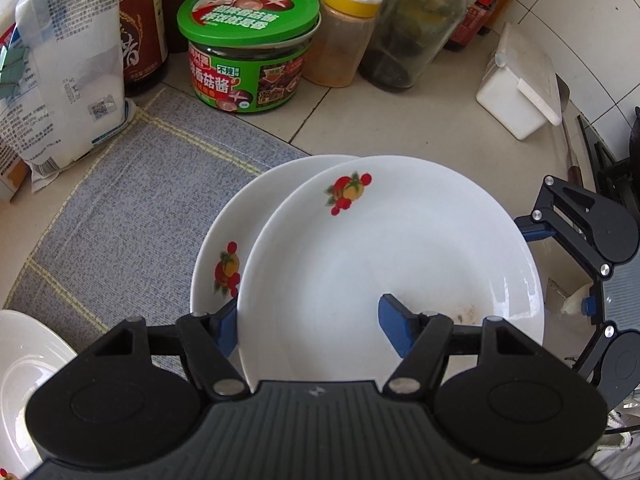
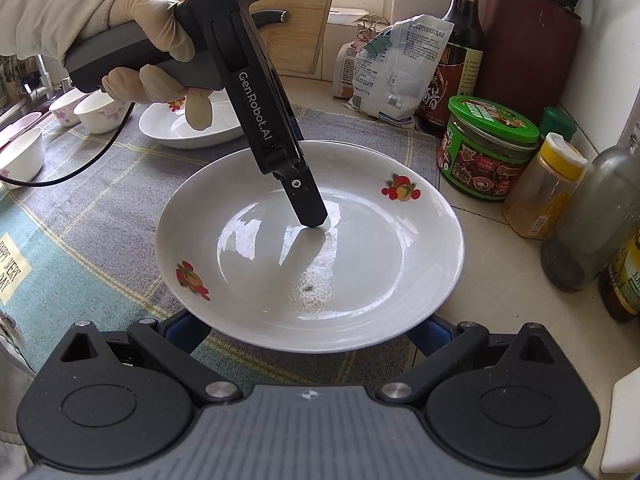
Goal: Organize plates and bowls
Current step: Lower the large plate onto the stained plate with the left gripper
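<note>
A white plate with fruit prints (image 1: 400, 248) sits tilted on top of a second matching plate (image 1: 218, 240), which peeks out at its left. My left gripper (image 1: 310, 320) is shut on the upper plate's near rim, with one blue pad inside the dish and the other outside the rim. In the right wrist view a gloved hand (image 2: 132, 16) holds that gripper, and its inner finger (image 2: 310, 208) presses on the plate (image 2: 360, 240). My right gripper (image 2: 310, 328) stands open, its fingers spread under the plate's near edge and holding nothing.
Plates lie on a grey checked cloth (image 1: 132, 208). Behind stand a green-lidded jar (image 1: 248, 48), a yellow-capped spice jar (image 1: 344, 36), a glass bottle (image 1: 416, 28), a white bag (image 1: 68, 72) and a white box (image 1: 520, 88). Another plate (image 2: 188, 132) and several small bowls (image 2: 100, 114) sit far left.
</note>
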`<state>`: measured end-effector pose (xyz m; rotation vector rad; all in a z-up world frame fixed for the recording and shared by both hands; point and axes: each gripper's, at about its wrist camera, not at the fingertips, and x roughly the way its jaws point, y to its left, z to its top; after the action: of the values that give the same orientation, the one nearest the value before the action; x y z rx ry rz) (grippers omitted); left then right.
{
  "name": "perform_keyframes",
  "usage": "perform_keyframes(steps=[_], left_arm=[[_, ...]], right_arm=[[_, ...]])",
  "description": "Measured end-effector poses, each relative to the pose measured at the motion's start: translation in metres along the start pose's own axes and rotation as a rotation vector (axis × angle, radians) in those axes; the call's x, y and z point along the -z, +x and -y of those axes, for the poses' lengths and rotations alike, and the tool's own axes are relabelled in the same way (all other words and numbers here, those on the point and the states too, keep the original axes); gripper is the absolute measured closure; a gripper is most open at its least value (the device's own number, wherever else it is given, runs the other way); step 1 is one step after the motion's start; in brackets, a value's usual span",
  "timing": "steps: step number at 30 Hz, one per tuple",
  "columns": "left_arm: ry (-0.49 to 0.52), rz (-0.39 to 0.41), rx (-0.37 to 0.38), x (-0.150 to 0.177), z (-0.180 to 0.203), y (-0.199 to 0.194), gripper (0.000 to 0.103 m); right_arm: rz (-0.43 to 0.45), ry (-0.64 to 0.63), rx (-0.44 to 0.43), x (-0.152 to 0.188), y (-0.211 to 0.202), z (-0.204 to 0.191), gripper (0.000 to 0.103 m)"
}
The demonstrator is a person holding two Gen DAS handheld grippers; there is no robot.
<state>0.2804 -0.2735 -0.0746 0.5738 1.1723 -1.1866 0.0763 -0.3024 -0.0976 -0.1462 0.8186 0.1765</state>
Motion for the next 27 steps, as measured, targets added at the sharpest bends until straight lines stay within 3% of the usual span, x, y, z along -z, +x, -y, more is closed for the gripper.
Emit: perform_keyframes(steps=[12, 27], left_arm=[[0.001, -0.014, -0.004, -0.005, 0.001, 0.006, 0.034], [0.092, -0.055, -0.075, -0.011, 0.013, 0.01, 0.028]], right_arm=[[-0.026, 0.014, 0.008, -0.003, 0.004, 0.001, 0.0], [-0.018, 0.035, -0.001, -0.001, -0.001, 0.001, 0.0]])
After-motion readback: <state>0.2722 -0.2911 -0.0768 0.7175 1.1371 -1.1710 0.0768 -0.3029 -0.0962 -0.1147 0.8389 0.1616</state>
